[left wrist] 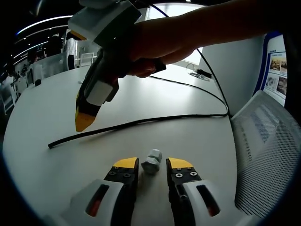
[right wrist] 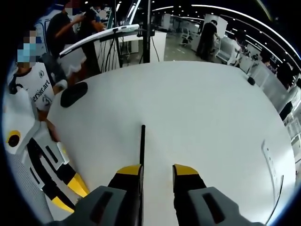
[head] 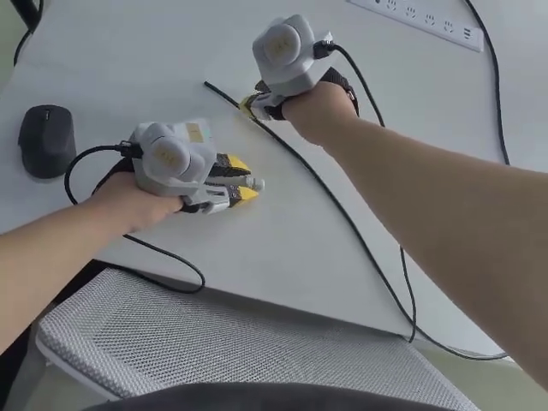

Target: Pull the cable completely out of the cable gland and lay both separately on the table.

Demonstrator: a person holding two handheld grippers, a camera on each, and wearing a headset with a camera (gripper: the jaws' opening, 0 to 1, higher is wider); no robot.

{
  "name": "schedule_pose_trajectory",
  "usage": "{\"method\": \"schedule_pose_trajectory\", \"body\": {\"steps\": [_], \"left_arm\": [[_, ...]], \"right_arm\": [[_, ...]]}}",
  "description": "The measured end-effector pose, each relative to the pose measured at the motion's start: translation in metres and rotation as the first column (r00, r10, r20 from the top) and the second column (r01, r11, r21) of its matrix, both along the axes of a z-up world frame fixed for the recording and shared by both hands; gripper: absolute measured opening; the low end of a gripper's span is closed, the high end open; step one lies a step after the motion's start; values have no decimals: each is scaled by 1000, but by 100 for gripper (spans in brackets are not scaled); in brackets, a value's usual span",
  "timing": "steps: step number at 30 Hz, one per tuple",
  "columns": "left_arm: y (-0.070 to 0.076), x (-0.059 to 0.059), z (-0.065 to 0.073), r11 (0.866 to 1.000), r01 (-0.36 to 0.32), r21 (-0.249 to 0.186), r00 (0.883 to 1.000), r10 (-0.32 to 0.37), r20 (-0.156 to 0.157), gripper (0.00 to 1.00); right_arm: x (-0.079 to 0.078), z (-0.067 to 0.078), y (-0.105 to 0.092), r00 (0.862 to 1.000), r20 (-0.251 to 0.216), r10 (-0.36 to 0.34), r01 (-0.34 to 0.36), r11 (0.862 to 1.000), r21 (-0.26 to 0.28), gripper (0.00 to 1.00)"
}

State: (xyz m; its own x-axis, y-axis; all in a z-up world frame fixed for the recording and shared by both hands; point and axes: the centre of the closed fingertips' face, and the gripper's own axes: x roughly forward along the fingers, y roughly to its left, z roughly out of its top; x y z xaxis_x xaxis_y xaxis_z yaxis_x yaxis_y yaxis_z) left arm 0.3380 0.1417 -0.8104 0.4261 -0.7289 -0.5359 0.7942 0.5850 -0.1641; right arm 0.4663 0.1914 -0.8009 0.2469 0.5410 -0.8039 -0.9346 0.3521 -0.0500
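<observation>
White table [head: 154, 51], rounded edge. Black mouse [head: 46, 139] lay at upper left of the head view, power strip [head: 415, 17] at top right. Black cable [left wrist: 141, 121] ran across mid-frame in the left gripper view, with the grey gland [left wrist: 152, 161] apart from it at lower centre.

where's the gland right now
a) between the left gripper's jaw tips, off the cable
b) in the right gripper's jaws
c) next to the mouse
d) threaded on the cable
a: in the left gripper view the gland sits between the jaw tips of the left gripper, and the cable lies bare on the table, apart from it.
</observation>
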Motion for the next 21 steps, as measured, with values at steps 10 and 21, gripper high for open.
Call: {"method": "schedule_pose_trajectory", "body": {"steps": [10, 21], "left_arm": [[8, 4, 18, 998, -70, 2, 998, 70, -3, 36], [16, -6, 38, 990, -141, -2, 990, 141, 1, 46]], "right_arm": [[-7, 44, -29, 999, 29, -37, 33, 990, 137, 34], [-19, 88, -75, 992, 73, -106, 85, 964, 251, 41]]}}
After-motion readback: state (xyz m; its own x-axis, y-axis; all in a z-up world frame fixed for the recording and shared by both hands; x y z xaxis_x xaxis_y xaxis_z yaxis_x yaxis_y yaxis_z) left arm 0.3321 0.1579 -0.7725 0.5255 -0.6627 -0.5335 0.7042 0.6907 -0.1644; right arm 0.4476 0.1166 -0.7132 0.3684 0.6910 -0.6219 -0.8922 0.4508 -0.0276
